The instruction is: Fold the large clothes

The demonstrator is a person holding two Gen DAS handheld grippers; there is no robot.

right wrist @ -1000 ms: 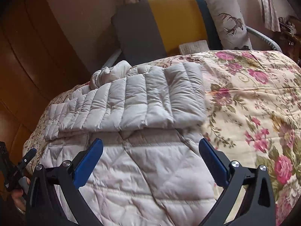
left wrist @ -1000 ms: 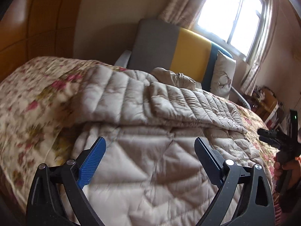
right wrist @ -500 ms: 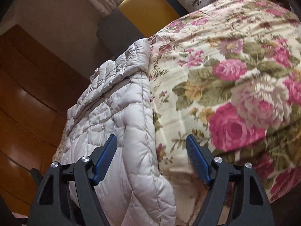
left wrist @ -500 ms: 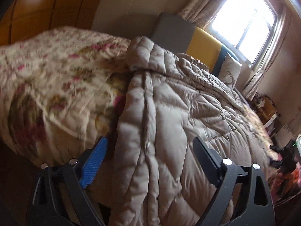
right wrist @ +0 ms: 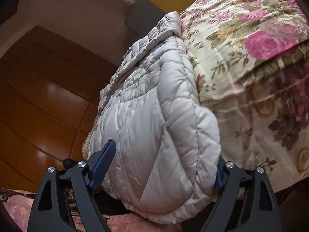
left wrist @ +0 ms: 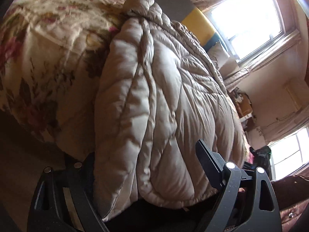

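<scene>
**Bed and what lies on it**

My bed (right wrist: 251, 96) wears a floral quilt (left wrist: 38, 58), filling the upper left of my left view and the right of my right view. A puffy beige coat (left wrist: 164, 96) lies on the quilt, its hem spilling over the bed's edge at frame centre.

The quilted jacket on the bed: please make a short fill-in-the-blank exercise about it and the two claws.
1. The beige quilted jacket hangs over the edge of the bed, on a bedspread printed with ____.
2. The hem of the jacket sits ____ the fingers of the left claw.
3. The pads on the right claw are coloured ____.

Missing words: flowers; between; blue
</scene>
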